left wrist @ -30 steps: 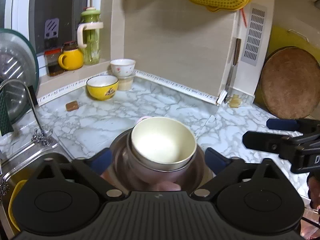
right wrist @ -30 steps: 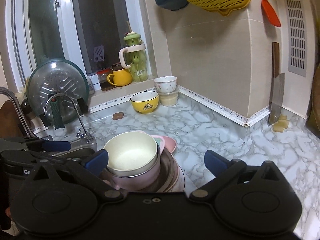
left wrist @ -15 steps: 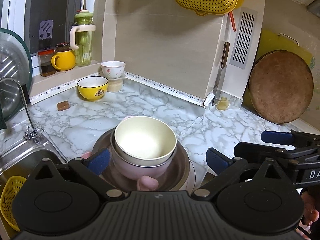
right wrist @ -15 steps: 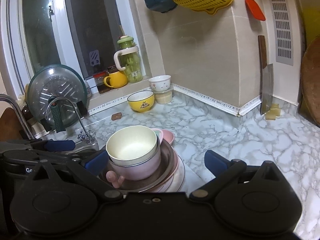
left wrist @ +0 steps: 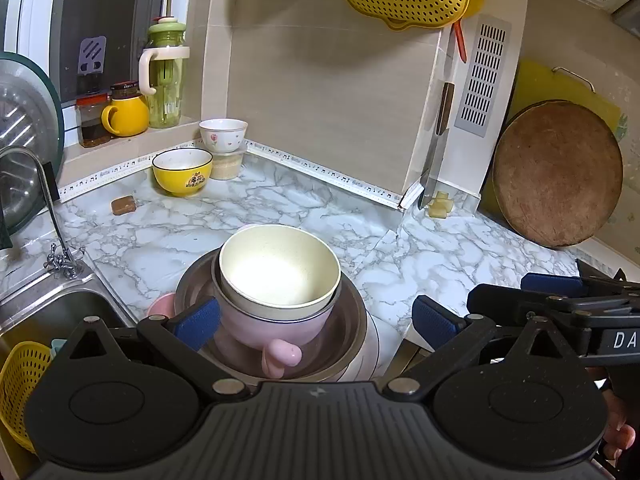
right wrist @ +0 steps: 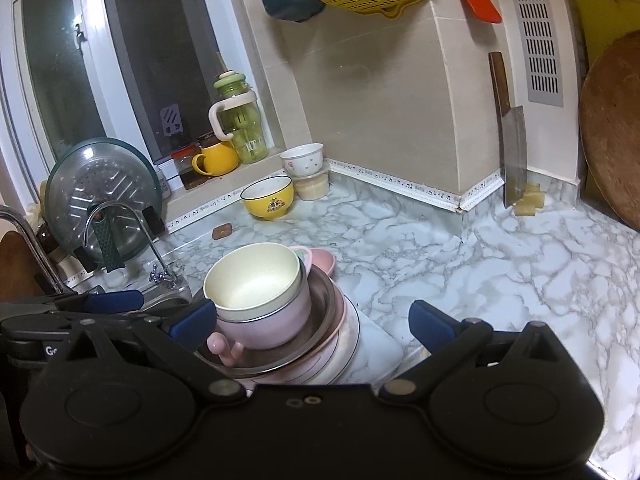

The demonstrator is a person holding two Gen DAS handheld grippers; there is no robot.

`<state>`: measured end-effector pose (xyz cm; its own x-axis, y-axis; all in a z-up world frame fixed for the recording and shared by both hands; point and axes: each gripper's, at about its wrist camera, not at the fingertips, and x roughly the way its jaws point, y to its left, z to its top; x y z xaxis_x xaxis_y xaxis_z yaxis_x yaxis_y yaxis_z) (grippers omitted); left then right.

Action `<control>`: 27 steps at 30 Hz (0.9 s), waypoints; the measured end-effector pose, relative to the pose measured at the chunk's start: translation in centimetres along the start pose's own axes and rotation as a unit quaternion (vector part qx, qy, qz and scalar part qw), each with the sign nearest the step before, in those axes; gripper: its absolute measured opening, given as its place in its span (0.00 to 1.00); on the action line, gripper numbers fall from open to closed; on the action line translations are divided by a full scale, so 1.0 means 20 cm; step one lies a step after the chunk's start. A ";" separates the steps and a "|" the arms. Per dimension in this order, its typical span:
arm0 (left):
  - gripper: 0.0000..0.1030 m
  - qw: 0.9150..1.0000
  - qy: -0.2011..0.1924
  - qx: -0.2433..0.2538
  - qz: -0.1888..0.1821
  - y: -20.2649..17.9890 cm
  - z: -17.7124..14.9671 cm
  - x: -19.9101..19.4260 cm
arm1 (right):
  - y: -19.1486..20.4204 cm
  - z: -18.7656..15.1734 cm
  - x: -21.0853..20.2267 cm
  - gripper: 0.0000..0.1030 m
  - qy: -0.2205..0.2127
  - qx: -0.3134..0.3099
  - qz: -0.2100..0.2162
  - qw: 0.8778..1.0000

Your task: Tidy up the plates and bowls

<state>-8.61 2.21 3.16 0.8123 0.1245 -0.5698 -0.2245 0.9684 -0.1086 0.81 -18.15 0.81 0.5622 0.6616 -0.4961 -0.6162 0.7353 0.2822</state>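
- Sink (left wrist: 52,312): at the far left, with the tap (left wrist: 44,200) over it and a yellow basket (left wrist: 20,384) inside.
- Left gripper (left wrist: 316,320): held level, pointing forward over the stack of dishes. Compared with one second earlier, it sits farther back and higher, so more of the marble counter (left wrist: 280,204) is visible around the stack. Its fingers (left wrist: 196,322) are spread wide and grasp nothing; the left blue pad lies just beside the pink cup (left wrist: 276,328), and contact cannot be confirmed.
- Stack: a cream bowl (left wrist: 280,268) is nested in the pink cup, which stands in a steel bowl (left wrist: 352,320) on top of plates (right wrist: 352,344) near the counter's front edge. The cup's handle (left wrist: 280,356) points toward the camera.
- Yellow bowl (left wrist: 182,172) and white bowl (left wrist: 223,135): at the back of the counter by the wall, well apart from the stack. The white bowl rests on a small tub.
- Right gripper (right wrist: 312,322): held level to the right of the left gripper, aimed at the same stack. It has also drawn back since the earlier frame. Its fingers (right wrist: 432,322) are fully released and empty; the left pad is near the cup, the right pad is over bare counter.
- Round wooden board (left wrist: 556,172): leaning against the wall at the far right.
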 end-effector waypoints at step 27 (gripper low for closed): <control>1.00 0.998 0.031 -0.054 0.006 0.07 -0.01 0.08 | -0.02 0.01 -0.02 1.00 -0.008 -0.007 -0.004 1.000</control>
<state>-7.79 3.79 1.85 0.7753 0.1195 -0.6202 -0.2940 0.9373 -0.1869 0.94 -18.76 1.11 0.5766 0.6575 -0.4850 -0.6182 0.7392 0.2671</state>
